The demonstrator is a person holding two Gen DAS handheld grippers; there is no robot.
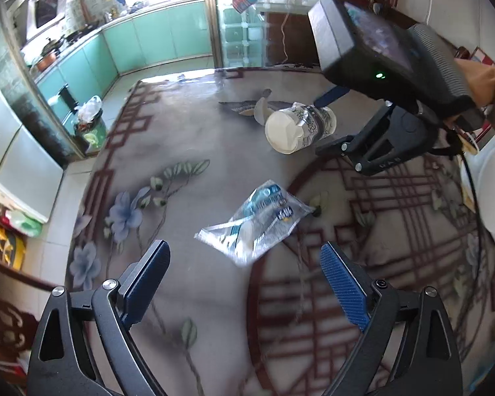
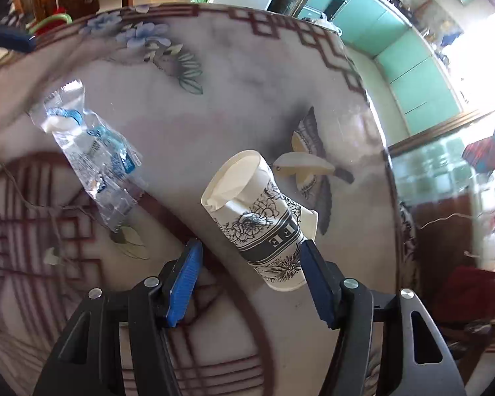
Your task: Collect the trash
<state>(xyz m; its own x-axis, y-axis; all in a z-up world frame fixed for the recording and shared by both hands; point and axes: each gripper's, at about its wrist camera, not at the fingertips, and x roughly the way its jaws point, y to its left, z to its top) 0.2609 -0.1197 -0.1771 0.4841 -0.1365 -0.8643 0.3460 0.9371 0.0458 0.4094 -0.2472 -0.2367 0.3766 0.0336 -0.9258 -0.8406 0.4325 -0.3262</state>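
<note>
left gripper [image 1: 244, 283]: jaws apart, empty, above clear wrapper [image 1: 257, 222] lying flat mid-table [image 1: 188, 125] | right gripper [image 2: 250, 277]: jaws apart around lower part of tipped paper cup [image 2: 254, 217], farther back; contact unclear | risk: cup rolls or crushes on closing; thin wrapper slips from the pads

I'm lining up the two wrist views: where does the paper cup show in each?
Left wrist: paper cup lies upper centre-right, beside the right gripper.
Right wrist: paper cup lies lower centre, between the open fingers.
Shared landmark: the clear plastic wrapper on the table.
</note>
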